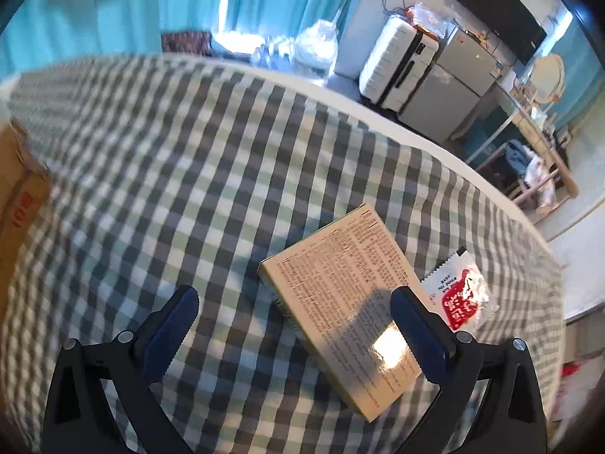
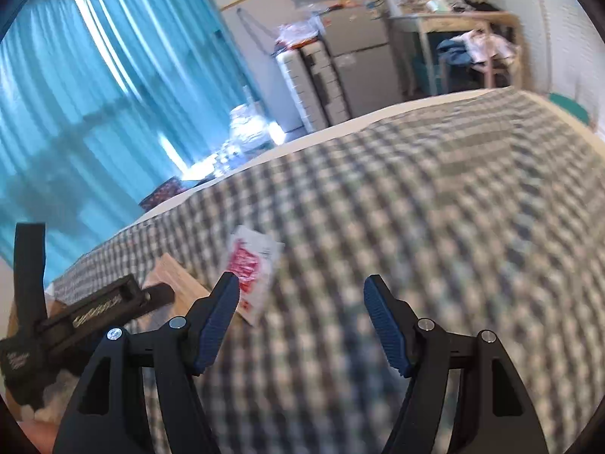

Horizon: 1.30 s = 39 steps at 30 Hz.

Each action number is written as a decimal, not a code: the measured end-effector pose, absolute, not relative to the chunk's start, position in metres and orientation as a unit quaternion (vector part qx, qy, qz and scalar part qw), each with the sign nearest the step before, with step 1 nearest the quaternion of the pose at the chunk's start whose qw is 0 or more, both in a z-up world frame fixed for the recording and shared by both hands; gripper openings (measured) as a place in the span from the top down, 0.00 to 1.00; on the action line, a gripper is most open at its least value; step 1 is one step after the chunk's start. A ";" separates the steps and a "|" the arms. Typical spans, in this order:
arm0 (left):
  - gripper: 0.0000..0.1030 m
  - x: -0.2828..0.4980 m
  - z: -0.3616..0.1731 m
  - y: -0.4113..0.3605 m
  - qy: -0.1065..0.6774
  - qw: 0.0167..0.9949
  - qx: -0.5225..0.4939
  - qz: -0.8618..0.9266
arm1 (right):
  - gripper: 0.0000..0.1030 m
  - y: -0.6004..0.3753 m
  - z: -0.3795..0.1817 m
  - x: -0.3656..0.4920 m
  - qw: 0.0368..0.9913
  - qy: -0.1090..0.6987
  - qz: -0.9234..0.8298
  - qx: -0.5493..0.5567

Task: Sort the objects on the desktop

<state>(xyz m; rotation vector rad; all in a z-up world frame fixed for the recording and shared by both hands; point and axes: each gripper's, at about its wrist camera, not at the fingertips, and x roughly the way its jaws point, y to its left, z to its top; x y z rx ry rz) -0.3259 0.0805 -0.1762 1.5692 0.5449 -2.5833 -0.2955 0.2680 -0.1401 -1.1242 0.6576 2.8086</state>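
A flat beige box printed with small text lies on the checked tablecloth. My left gripper is open above it; its right finger hangs over the box's near corner and its left finger is off to the side over bare cloth. A white sachet with a red label lies just right of the box. In the blurred right wrist view the sachet sits ahead of my open right gripper, near its left fingertip. The box and the left gripper's body show at the left.
A brown cardboard carton stands at the table's left edge. Beyond the far table edge are a white suitcase, a grey cabinet, turquoise curtains and a chair with clothes.
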 end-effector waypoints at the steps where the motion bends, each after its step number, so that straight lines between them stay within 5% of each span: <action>1: 0.00 -0.326 -0.178 0.078 0.187 0.026 0.519 -0.834 | 0.34 0.266 -0.142 -0.301 0.016 0.219 0.906 -0.362; 4: 0.00 -0.322 -0.177 0.076 0.179 0.003 0.527 -0.831 | 0.34 0.264 -0.152 -0.320 -0.005 0.249 0.895 -0.369; 9: 0.00 -0.312 -0.176 0.075 0.167 -0.016 0.524 -0.835 | 0.91 0.256 -0.156 -0.324 -0.044 0.258 0.893 -0.365; 23: 0.00 -0.318 -0.186 0.098 0.186 -0.067 0.499 -0.844 | 0.94 0.271 -0.145 -0.302 -0.069 0.282 0.891 -0.349; 35: 0.00 -0.314 -0.184 0.075 0.225 -0.078 0.525 -0.817 | 0.85 0.260 -0.177 -0.321 -0.131 0.336 0.848 -0.389; 39: 0.00 -0.311 -0.178 0.061 0.223 -0.060 0.539 -0.810 | 0.92 0.246 -0.172 -0.320 -0.146 0.298 0.855 -0.399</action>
